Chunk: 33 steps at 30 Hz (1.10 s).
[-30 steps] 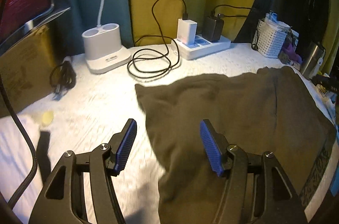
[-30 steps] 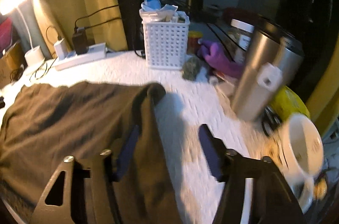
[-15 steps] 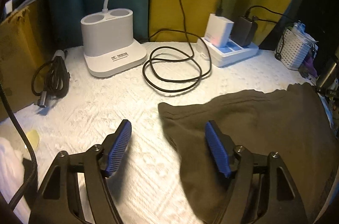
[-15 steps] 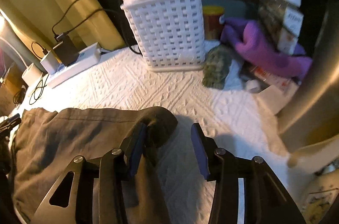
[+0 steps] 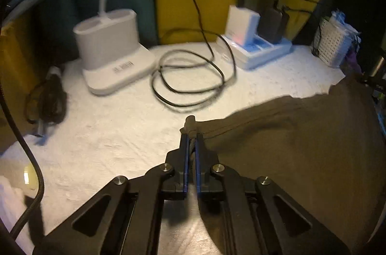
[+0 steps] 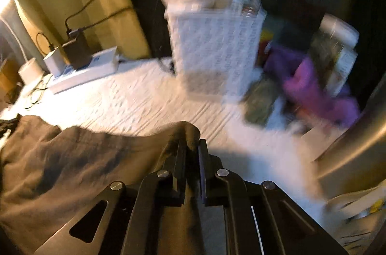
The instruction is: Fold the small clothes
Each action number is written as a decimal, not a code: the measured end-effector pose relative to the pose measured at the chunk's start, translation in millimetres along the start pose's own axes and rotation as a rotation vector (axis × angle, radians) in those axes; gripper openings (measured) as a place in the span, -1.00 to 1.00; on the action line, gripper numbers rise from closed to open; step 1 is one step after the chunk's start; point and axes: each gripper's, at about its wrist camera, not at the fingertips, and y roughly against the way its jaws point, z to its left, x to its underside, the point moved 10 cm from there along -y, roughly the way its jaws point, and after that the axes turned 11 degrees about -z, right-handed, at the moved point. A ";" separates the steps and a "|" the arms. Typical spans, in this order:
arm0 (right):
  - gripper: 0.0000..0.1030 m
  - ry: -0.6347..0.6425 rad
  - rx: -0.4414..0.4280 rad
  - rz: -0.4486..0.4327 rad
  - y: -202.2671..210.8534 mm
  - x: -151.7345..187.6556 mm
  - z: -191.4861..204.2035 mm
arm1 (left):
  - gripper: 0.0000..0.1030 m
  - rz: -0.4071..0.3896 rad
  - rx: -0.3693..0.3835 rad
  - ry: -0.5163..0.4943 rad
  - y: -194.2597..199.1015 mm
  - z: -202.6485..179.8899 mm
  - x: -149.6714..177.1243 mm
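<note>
Both far corners of the brown garment point(image 5: 301, 146) pinched: left tool point(image 5: 190, 134) clamped on the left corner, right tool point(image 6: 191, 146) clamped on the right corner, each having just closed with cloth between the pads. Rest of the garment spread flat on the white-covered counter point(image 5: 115, 134), near edge out of view. Likely the start of a fold. Best lifted evenly, both corners at one height, edge kept taut between the tools so no sag or twist forms. Then carried toward the near edge and laid down square, corners matched before release. Worth keeping clear of the coiled black cable point(image 5: 193, 79) and the white basket point(image 6: 217, 45), both close to the far edge. Right view blurred, so depth of that pinch hard to judge.
</note>
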 end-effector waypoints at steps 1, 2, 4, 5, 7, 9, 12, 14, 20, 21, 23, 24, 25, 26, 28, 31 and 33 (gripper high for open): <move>-0.84 0.027 0.024 -0.020 5.6 -7.7 -1.9 | -0.94 -0.021 -0.019 -0.007 3.0 2.1 -4.4; -0.84 0.039 0.033 -0.030 8.7 -12.0 -4.4 | -0.94 -0.046 -0.036 -0.004 7.9 5.5 -9.5; -0.84 0.076 0.050 -0.051 16.0 -22.6 -5.5 | -0.94 -0.076 -0.050 0.014 13.0 12.2 -16.7; -0.84 0.102 0.057 -0.061 19.2 -27.4 -4.2 | -0.94 -0.087 -0.063 0.017 14.9 15.8 -18.7; -0.84 0.152 0.075 -0.071 22.7 -32.3 -1.4 | -0.94 -0.080 -0.081 0.015 10.9 22.5 -18.4; -0.84 0.181 0.094 -0.069 21.2 -32.0 -0.9 | -0.94 -0.058 -0.081 0.028 2.9 25.6 -14.9; -0.84 0.189 0.103 -0.023 3.3 -14.7 -4.4 | -0.94 -0.027 -0.084 0.018 -5.0 25.4 -12.0; -0.84 0.169 0.091 0.034 -16.0 4.1 -8.5 | -0.94 -0.033 -0.096 0.012 -4.0 26.2 -12.9; -0.51 0.106 0.082 0.049 -16.4 12.9 -24.0 | -0.94 -0.026 -0.128 0.029 -0.1 36.2 -12.0; -0.51 0.106 0.093 0.045 -10.7 12.5 -27.7 | -0.94 -0.028 -0.134 0.028 0.1 37.3 -12.2; -0.51 0.103 0.108 0.035 3.2 13.1 -33.9 | -0.94 -0.030 -0.137 0.030 0.7 38.2 -12.7; -0.51 0.095 0.112 0.030 9.7 14.1 -37.3 | -0.94 -0.028 -0.136 0.031 0.8 38.0 -12.2; -0.51 0.087 0.114 0.029 15.3 16.1 -40.1 | -0.93 -0.025 -0.132 0.031 0.5 37.5 -12.0; -0.50 0.072 0.109 0.036 21.7 20.9 -43.6 | -0.93 -0.018 -0.125 0.031 -0.1 36.8 -11.2; -0.50 0.053 0.095 0.058 28.9 31.4 -47.0 | -0.92 -0.009 -0.119 0.040 0.9 34.8 -10.3; -0.50 0.036 0.086 0.078 41.7 50.7 -48.0 | -0.87 0.006 -0.079 0.081 13.9 29.3 -13.6; -0.49 0.004 0.073 0.089 46.9 59.7 -49.7 | -0.57 -0.016 -0.051 0.118 30.5 26.2 -20.3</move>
